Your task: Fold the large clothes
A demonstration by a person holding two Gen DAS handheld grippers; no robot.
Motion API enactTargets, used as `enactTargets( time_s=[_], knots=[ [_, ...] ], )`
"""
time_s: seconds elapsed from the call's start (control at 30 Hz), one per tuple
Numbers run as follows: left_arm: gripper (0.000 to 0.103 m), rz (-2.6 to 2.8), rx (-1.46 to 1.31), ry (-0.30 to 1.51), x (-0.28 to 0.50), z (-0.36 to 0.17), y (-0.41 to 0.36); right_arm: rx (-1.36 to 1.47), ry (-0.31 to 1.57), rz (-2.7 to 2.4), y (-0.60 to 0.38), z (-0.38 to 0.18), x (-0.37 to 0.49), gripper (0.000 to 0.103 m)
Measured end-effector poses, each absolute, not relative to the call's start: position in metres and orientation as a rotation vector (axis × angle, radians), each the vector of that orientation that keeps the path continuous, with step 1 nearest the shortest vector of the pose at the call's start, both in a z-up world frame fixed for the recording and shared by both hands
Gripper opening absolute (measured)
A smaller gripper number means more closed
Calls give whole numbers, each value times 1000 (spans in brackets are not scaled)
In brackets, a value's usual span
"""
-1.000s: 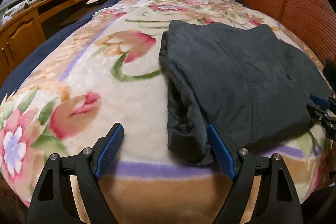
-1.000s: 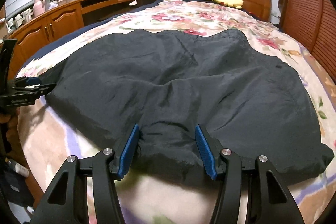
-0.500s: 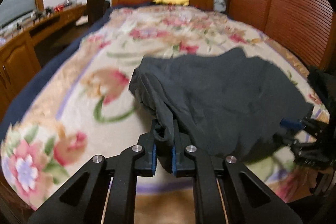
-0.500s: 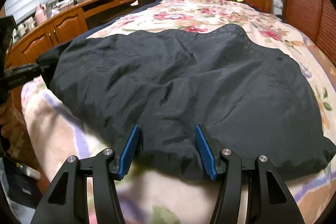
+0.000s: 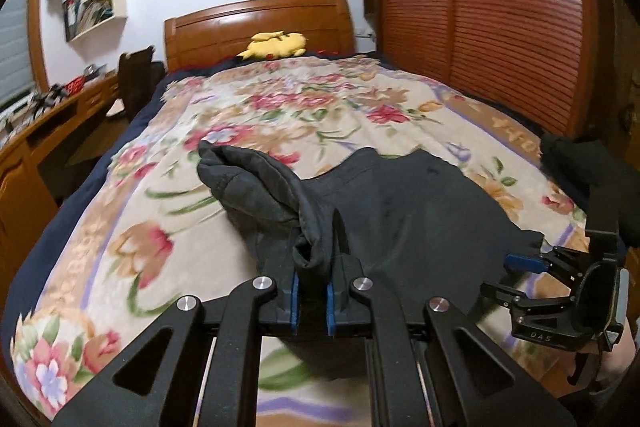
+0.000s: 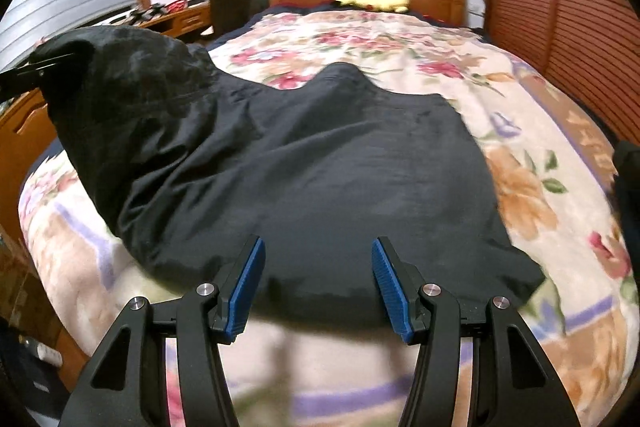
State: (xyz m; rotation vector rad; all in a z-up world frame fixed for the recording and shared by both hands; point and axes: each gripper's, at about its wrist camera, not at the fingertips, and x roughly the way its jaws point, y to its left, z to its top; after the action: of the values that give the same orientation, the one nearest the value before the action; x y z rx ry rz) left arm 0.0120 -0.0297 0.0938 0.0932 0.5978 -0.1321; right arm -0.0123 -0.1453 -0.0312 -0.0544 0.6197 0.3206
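A large dark grey garment (image 5: 420, 219) lies spread on the floral blanket (image 5: 192, 235) of a bed. My left gripper (image 5: 312, 267) is shut on a bunched corner of it, and the cloth rises in a fold from between the blue pads. The right wrist view shows that corner lifted off the bed at the left, where the left gripper (image 6: 36, 67) holds it. My right gripper (image 6: 318, 251) stands open over the near hem of the garment (image 6: 320, 167), its pads apart and not pressing on the cloth. It also shows at the right as the right gripper (image 5: 510, 277).
A yellow plush toy (image 5: 276, 45) lies by the wooden headboard (image 5: 260, 19). A wooden desk (image 5: 40, 131) and a dark chair (image 5: 136, 83) stand left of the bed. A slatted wooden wardrobe (image 5: 500, 27) lines the right side. Something dark (image 5: 580, 163) sits at the bed's right edge.
My left gripper closed on the garment's near left corner and lifted it up and away from the bed. The right gripper shifted a little along the hem and stayed open.
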Motion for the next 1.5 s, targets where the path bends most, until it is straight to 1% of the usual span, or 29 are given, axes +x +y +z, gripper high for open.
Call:
enactTargets(
  time_s=[0.23,0.6,0.73,0.9,1.0,1.1,1.17,1.3,1.37,1.43,1.5],
  knots=[
    [10,-181,133,595,15,86,-74,-56,625,283,-167,-37,-19,57],
    [9,-273,182,618,27,92,-158,26,600,203,-203,-21,-35,57],
    [9,-316,226,648,27,81,-191,64,584,162,-219,-19,-40,57],
    [10,-342,231,693,32,51,-195,59,613,128,-219,-28,-36,57],
    [11,-346,221,711,27,43,-191,46,619,133,-213,-27,-37,57],
    [23,-361,209,689,14,49,-184,44,606,152,-208,-22,-38,57],
    [38,-391,173,668,6,57,-175,49,593,165,-207,-17,-39,57],
    [52,-404,138,611,-18,74,-151,57,562,184,-211,-10,-39,57],
    [69,-395,120,594,-26,76,-136,64,543,196,-211,-6,-42,57],
    [79,-373,110,572,-32,75,-120,71,525,210,-209,0,-47,57],
    [79,-347,111,564,-37,71,-105,81,508,223,-208,5,-48,57]
  ],
)
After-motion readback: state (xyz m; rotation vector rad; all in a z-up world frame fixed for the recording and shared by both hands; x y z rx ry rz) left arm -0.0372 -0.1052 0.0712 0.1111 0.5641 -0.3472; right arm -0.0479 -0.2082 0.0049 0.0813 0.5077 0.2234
